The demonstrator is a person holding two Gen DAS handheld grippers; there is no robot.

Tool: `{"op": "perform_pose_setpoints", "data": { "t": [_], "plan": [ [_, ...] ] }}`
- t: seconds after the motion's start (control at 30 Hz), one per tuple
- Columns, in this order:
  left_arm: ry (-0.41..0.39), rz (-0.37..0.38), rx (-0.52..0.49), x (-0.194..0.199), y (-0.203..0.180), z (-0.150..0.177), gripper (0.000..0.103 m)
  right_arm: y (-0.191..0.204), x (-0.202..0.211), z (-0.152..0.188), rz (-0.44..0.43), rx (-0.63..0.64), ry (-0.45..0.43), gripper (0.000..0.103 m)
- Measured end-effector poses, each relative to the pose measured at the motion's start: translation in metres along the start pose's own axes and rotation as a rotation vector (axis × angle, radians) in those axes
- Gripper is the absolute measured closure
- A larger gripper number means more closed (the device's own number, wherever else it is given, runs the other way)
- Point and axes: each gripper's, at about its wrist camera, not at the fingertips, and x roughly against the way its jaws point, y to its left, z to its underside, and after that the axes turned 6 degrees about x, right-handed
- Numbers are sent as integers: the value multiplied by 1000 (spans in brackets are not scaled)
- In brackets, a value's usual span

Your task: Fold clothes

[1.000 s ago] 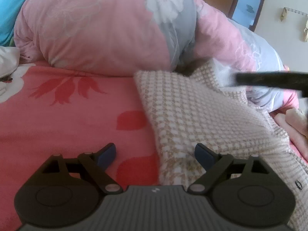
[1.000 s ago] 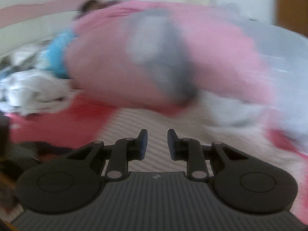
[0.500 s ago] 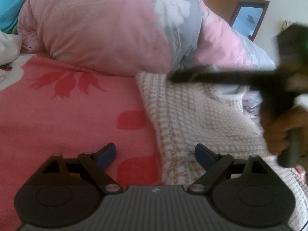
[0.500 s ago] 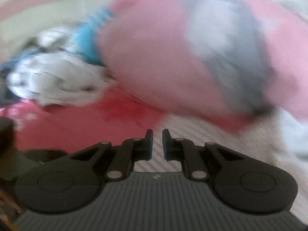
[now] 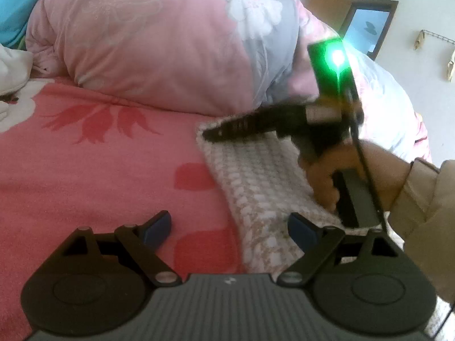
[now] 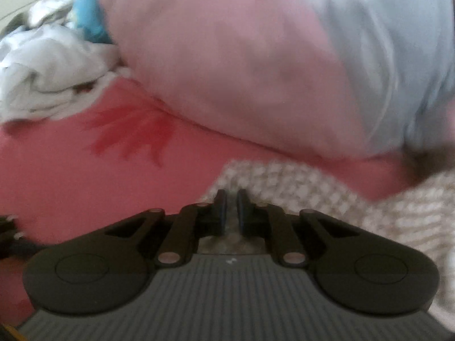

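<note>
No writing or label can be read anywhere here. The sweater, a cream and tan knit, lies flat on the pink bedsheet, its far corner close under the big pink quilt.

The left gripper hangs low over the sweater's near edge with its jaws spread wide and nothing between them; one blue pad sits over bare sheet, the other over knit.

The right gripper has just been closing, and its jaws are now pinched nearly together at the sweater's far corner. Blur keeps me from seeing whether any knit is caught between them. From the left wrist view it appears side-on, smeared, a green light glowing on top, a hand wrapped around its handle, a beige sleeve cut off at the edge.

White clothes are heaped at the far left, too blurred to tell apart.
</note>
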Motion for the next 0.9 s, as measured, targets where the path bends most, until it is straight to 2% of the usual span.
{"op": "perform_pose_setpoints", "data": {
  "t": [0.07, 0.17, 0.23, 0.33, 0.47, 0.57, 0.67, 0.77, 0.87, 0.9],
  "plan": [
    [-1, 0, 0, 0, 0, 0, 13, -6, 2, -9, -13, -67, -12, 98],
    [-1, 0, -2, 0, 0, 0, 13, -8, 14, -15, -7, -79, -73, 96],
    [-2, 7, 6, 1, 2, 0, 13, -7, -3, -11, 7, -74, -12, 97],
    [-3, 16, 17, 1, 4, 0, 13, -16, 1, -7, 9, -112, -14, 96],
    [-7, 35, 46, 2, 9, -3, 13, -19, 65, 6, 2, -143, -107, 93],
    [-36, 66, 120, 7, 19, -6, 13, -17, 115, 21, 11, -168, -171, 93],
    [-49, 60, 157, 8, 25, -8, 13, -24, 169, 58, 84, -270, -217, 93],
    [-42, 35, 154, 2, 26, -9, 13, -39, 206, 98, 223, -388, -263, 93],
    [-39, 2, 95, 0, 17, -7, 11, -57, 221, 146, 431, -420, -182, 93],
    [-37, 0, 91, -1, 17, -7, 10, -62, 211, 163, 467, -423, -103, 93]
  ]
}}
